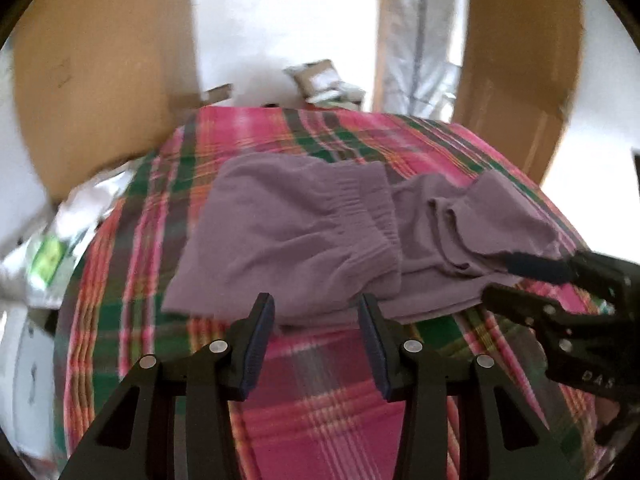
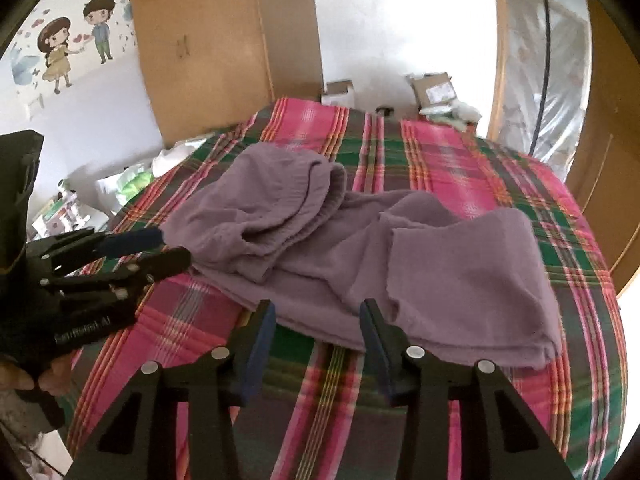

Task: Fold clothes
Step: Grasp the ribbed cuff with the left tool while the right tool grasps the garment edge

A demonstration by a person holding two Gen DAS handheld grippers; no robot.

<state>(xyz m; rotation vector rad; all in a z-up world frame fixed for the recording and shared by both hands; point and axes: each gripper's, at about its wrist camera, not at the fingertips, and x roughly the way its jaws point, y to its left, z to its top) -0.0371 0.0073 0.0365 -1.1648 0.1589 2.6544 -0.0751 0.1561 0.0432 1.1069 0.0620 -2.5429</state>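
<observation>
Plaid bedding in pink, green and red (image 1: pixel 320 400) covers the bed that fills both views; brown wooden panels (image 1: pixel 100 80) and a white wall stand beyond it, and cartoon stickers of two children (image 2: pixel 76 40) show on the wall at the far left of the right wrist view; cardboard boxes (image 2: pixel 434 84) and white packets lie past the far edge of the bed. On the bedding lies a mauve garment (image 1: pixel 288 236), loosely bunched, its gathered elastic waistband (image 1: pixel 360 204) turned up near the middle and a flatter folded part spread to the right (image 2: pixel 472 276). Left tool (image 1: pixel 316 312) sits at the garment's near edge with its jaws wide apart and nothing between them; seen from the right wrist (image 2: pixel 168 246), its tips lie just beside the cloth's left edge, with a hand (image 2: pixel 24 376) gripping its handle. Right tool (image 2: pixel 318 320) also stands wide at the near hem, empty; from the left wrist view (image 1: pixel 516 280) its upper finger rests against the cloth's right end, though whether it pinches any fabric there I cannot tell.
</observation>
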